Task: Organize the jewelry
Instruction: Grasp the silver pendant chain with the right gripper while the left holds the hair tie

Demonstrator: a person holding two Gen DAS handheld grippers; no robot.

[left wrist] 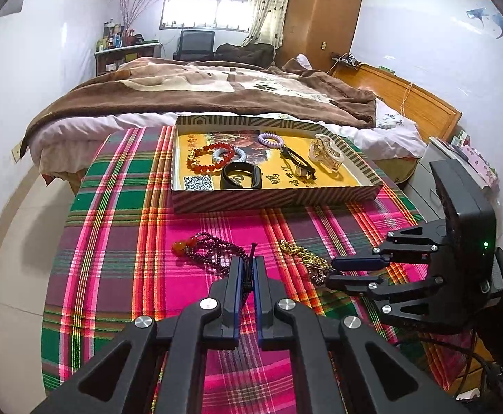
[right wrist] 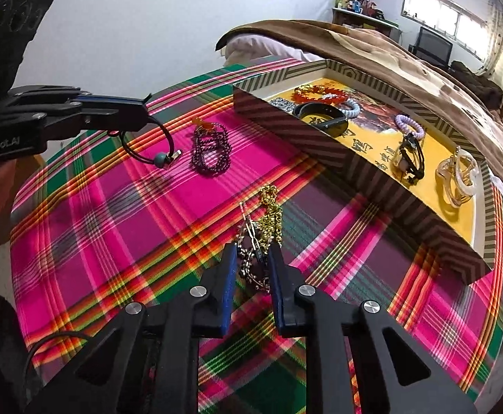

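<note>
My left gripper [left wrist: 248,265] is shut on a black cord bracelet [right wrist: 147,145] with a teal bead, which hangs from it above the plaid cloth. My right gripper [right wrist: 253,262] is open with its jaws on either side of a silver chain [right wrist: 251,241] that lies tangled with a gold chain [right wrist: 270,214]. A dark purple bead bracelet [left wrist: 213,248] with orange beads lies on the cloth ahead of the left gripper. The striped box [left wrist: 275,200] with a yellow floor holds a red bead bracelet [left wrist: 213,155], a black band [left wrist: 241,176], a lilac hair tie [left wrist: 270,138] and a clear hair claw [left wrist: 325,151].
The table is covered by a pink and green plaid cloth [left wrist: 120,241]. A bed with a brown blanket [left wrist: 199,89] stands right behind the box. A wooden wardrobe [left wrist: 323,13] and a desk [left wrist: 127,55] are at the far wall.
</note>
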